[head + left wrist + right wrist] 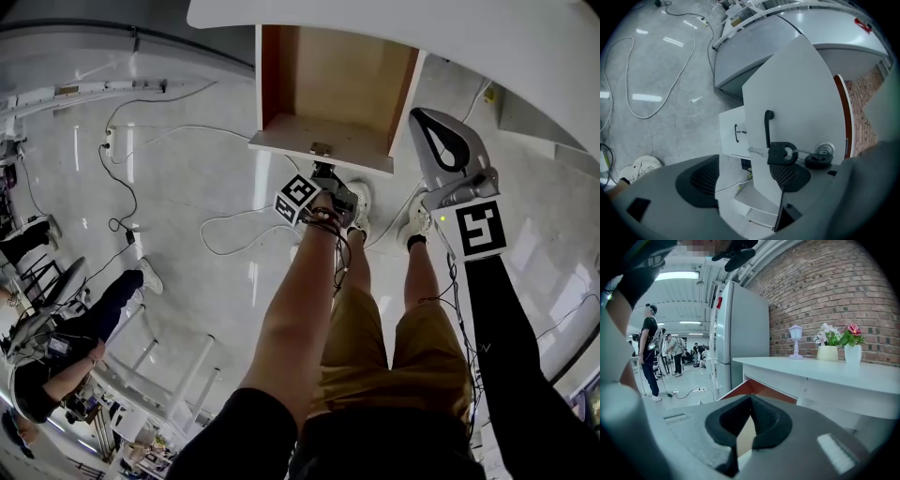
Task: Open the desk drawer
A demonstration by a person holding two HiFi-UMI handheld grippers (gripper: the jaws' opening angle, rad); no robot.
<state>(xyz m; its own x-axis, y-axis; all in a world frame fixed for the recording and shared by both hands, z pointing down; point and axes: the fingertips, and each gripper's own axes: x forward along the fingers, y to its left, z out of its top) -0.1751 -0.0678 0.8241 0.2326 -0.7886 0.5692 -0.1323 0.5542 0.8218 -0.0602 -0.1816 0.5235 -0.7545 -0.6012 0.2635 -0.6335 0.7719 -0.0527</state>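
My left hand-held gripper (745, 180) is spread at the desk drawer (328, 141) front, its pads off the black handle (767, 127). The drawer stands well out from under the white surface (422, 28), so the opening looks done. Next I'd back away cleanly. My right hand-held gripper (441, 141) waits alongside, pressed together and empty.

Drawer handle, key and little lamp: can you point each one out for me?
Drawer handle (767, 129): left gripper view, middle of the black bar.
Key (778, 155): left gripper view, its black head.
Lamp (795, 336): right gripper view, lower part of its white shade.
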